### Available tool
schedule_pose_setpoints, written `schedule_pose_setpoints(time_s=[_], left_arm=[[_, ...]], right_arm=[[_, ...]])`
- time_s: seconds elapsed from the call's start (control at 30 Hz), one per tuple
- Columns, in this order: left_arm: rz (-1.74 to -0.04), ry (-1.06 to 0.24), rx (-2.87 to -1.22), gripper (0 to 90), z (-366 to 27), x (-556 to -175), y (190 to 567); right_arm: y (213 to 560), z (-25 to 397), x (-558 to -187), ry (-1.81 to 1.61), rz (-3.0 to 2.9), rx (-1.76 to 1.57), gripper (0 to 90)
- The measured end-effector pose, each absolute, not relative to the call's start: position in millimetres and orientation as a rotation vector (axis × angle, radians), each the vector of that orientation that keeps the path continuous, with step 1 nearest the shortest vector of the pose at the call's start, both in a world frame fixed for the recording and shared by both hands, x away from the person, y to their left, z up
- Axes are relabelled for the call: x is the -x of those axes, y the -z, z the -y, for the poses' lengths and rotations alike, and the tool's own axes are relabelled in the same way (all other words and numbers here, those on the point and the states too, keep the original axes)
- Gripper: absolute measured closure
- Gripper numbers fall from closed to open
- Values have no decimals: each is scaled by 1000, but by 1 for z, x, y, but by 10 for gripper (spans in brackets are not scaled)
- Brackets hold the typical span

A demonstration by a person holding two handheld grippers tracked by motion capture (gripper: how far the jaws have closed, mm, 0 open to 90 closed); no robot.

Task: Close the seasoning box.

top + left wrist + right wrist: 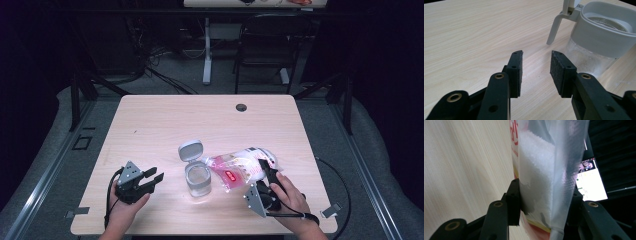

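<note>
- While the right gripper [267, 172] is clamped on a plastic bag [242, 167] of white granules, the bag is held tilted, its mouth turned toward the jar [198, 180].
- White granules are seen pressed between the two black jaws in the right gripper view, with the bag [544, 170] rising from them.
- At the middle of the wooden table [165, 120] the glass jar is seen standing upright, its grey hinged lid [191, 150] flipped open behind it.
- Beside the jar, on its left, the left gripper [152, 176] is held low, its jaws parted with nothing between them.
- Just ahead of those jaws and to their right in the left gripper view, the jar [599, 37] is seen.
</note>
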State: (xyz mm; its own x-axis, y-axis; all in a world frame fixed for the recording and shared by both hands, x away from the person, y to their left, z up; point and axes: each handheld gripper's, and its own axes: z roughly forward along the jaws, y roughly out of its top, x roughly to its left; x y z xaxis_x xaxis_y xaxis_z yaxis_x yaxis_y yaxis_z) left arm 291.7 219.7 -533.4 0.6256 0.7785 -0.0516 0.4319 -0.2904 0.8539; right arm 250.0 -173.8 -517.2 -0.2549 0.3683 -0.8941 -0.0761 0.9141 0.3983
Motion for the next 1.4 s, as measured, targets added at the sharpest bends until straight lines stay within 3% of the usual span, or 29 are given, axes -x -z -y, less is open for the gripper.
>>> schedule_pose_setpoints(time_s=[1.4], left_arm=[[-949,-470,-1932,627,-218,-291,534]], right_arm=[[511,172,-253,-327,-1749,-79,577]])
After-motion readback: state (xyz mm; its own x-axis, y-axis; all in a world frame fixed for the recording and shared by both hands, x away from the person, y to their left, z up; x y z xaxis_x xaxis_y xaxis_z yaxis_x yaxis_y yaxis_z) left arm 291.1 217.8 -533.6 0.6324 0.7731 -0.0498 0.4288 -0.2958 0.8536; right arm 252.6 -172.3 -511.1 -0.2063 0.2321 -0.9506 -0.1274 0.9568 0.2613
